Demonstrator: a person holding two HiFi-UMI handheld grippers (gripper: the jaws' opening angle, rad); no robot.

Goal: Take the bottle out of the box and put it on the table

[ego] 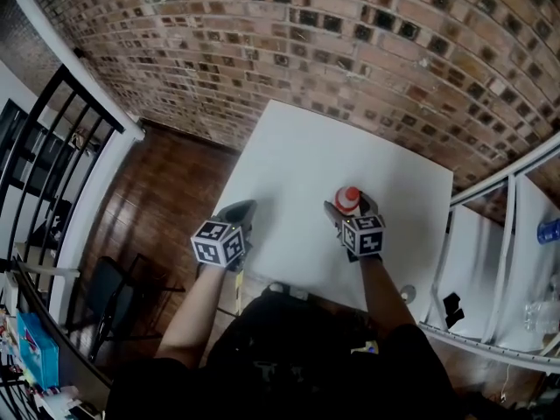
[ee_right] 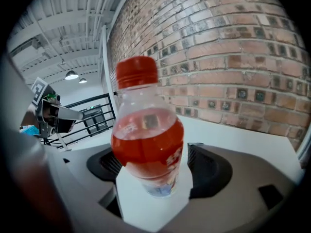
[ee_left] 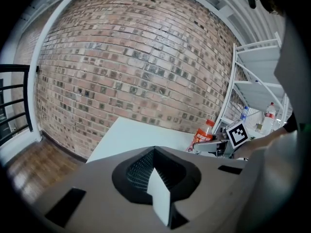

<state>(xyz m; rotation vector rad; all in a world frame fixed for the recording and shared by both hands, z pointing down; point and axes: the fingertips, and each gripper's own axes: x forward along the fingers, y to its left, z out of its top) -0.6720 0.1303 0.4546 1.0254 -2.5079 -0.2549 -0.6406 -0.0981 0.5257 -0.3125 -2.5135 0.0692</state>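
Note:
A clear bottle [ego: 348,199] of orange-red drink with a red cap stands upright on the white table [ego: 289,156], near its front right. My right gripper [ego: 350,208] is around it, jaws one on each side. In the right gripper view the bottle [ee_right: 146,144] rests on the tabletop, and a thin strip of table shows between it and the right pad [ee_right: 206,166], so the jaws are open. My left gripper [ego: 241,210] hovers over the table's front left edge, fingertips together and nothing in them. The left gripper view shows the bottle [ee_left: 202,134] off to the right. No box is in view.
A brick wall [ego: 350,51] runs behind the table. White metal shelving [ego: 490,261] stands at the right, with a blue bottle [ego: 549,230] on it. A black railing [ego: 44,147] and a dark chair [ego: 105,296] are at the left over wooden floor.

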